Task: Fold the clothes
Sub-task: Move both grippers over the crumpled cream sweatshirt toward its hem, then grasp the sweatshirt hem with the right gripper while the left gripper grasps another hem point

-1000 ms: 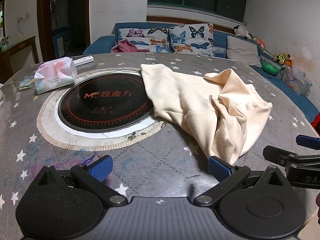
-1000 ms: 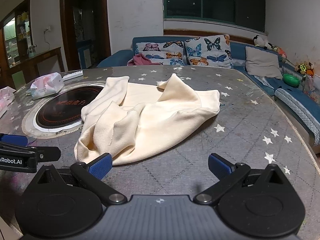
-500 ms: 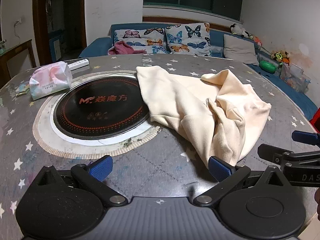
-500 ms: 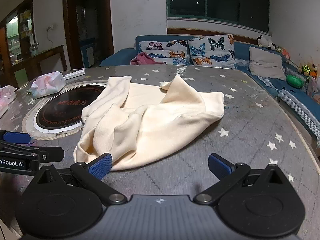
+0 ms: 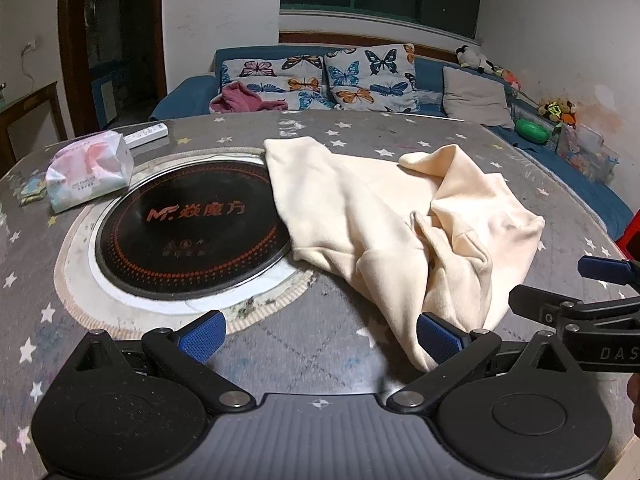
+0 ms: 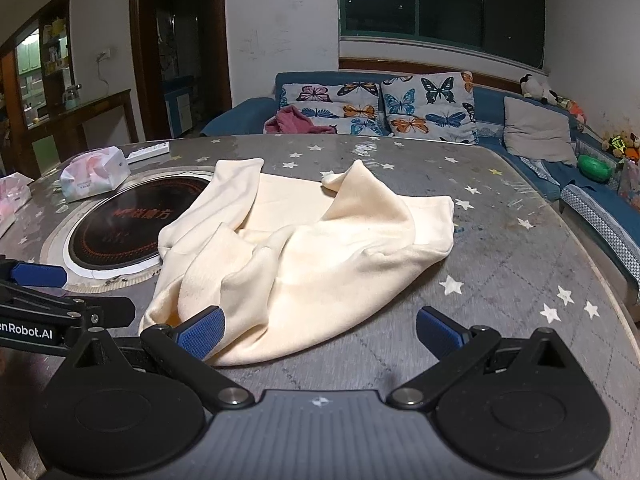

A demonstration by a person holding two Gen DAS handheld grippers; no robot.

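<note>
Cream garment (image 6: 304,248) crumpled on table (image 6: 500,280), unfolded. Left gripper (image 5: 320,334), right gripper (image 6: 320,332) spread wide, empty, flanking near hem, probably for pickup.

My crumpled cream garment (image 5: 404,216) lies on the round star-patterned table (image 5: 400,136), right of the black inset cooktop (image 5: 188,232); a tissue pack (image 5: 90,170) sits left of that.

Near table (image 6: 500,280) edge open on the right: bare starred surface right of the cream garment (image 6: 304,248), no obstacles out to the rim. Garment fills the middle and overlaps the round cooktop (image 5: 188,224) on its right side. Far left blocked by tissue pack (image 5: 88,172) and remote (image 5: 146,135). Both grippers, jaws spread, sit side by side near the garment's near hem, tight between them.
</note>
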